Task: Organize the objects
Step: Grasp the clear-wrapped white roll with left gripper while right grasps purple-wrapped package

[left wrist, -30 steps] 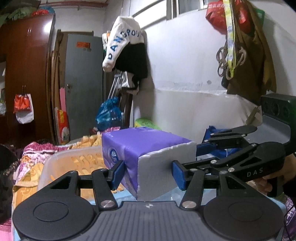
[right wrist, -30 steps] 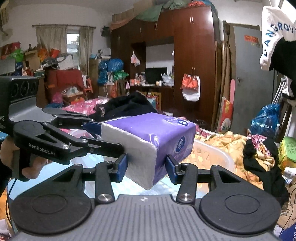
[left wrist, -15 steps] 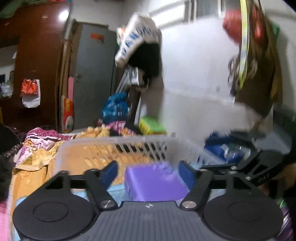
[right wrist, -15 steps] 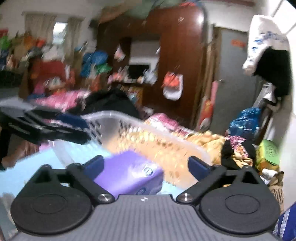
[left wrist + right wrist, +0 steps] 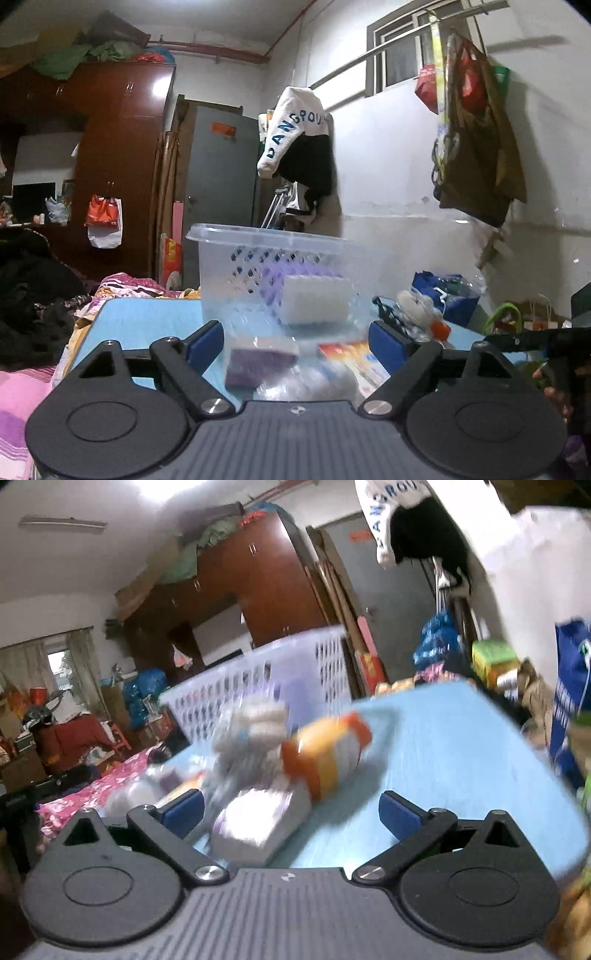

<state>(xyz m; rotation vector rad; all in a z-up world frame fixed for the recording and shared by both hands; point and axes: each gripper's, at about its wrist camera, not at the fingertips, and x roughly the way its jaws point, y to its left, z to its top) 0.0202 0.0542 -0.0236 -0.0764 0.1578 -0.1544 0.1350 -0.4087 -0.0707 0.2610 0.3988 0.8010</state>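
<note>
The purple tissue pack [image 5: 314,295] lies inside the clear plastic basket [image 5: 236,240] on the light blue table [image 5: 147,317]. My left gripper [image 5: 297,345] is open and empty, low over the table in front of the basket. A small purple pack [image 5: 258,360] and a red-and-white packet [image 5: 351,354] lie between its fingers' line of sight. My right gripper [image 5: 291,812] is open and empty, near a small purple-white pack [image 5: 258,819] and an orange-capped bottle [image 5: 325,753] lying on its side. The basket [image 5: 258,686] stands behind them. The right wrist view is blurred.
A bundle of white items in clear plastic [image 5: 251,723] lies by the bottle. A blue bag [image 5: 447,295] stands beyond the table. Bedding and clothes [image 5: 33,306] lie at the left. The table's edge [image 5: 517,731] runs close on the right.
Both grippers held the purple tissue pack together a second ago. They lowered it into the basket, let go, opened, and drew back down to table level.
</note>
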